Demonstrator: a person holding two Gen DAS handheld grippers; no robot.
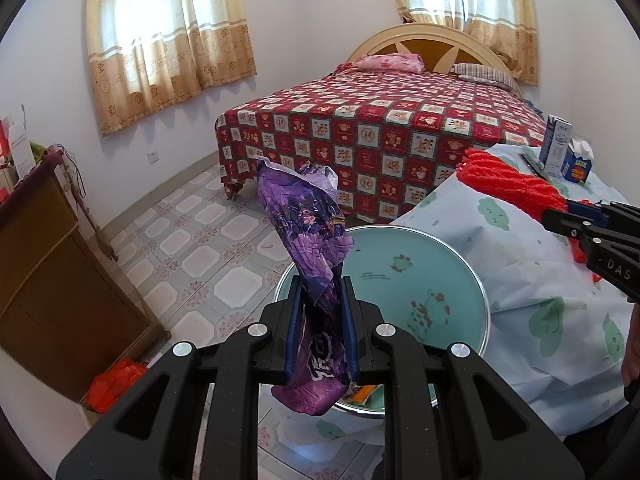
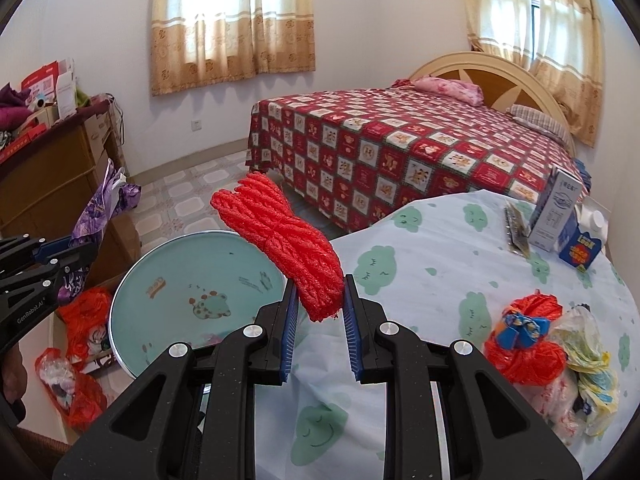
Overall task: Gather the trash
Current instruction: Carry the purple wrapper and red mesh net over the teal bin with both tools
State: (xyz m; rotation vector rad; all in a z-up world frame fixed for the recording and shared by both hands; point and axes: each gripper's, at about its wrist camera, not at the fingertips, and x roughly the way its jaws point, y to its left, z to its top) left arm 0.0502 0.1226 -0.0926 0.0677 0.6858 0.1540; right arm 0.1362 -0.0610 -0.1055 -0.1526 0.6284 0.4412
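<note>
On the floor at far left, beside the wooden cabinet (image 2: 60, 168), lie red plastic bags (image 2: 82, 360) of rubbish. Next comes the left gripper (image 1: 322, 320), its jaws clamped on a crumpled purple wrapper (image 1: 308, 232) that stands up out of the grip and hangs below it, held over the near rim of the teal basin (image 1: 400, 272). The basin sits on the floor just off the bench's (image 2: 440, 240) left edge. The right gripper (image 2: 320, 312) has its jaws clamped on the lower end of a red foam net bundle (image 2: 280, 232), held above that same bench edge and leaning out over the basin. Further right, near the bench's right edge, wait a knotted red bag (image 2: 528, 344) and a pale crumpled bag (image 2: 588, 360); two cartons (image 2: 560, 216) stand toward the far right corner.

The risk, as I judge it: the net is pinched only at its tip and is springy, so it could slip free and drop on the floor short of the basin. The light wrapper could also miss the rim if let go too early.
</note>
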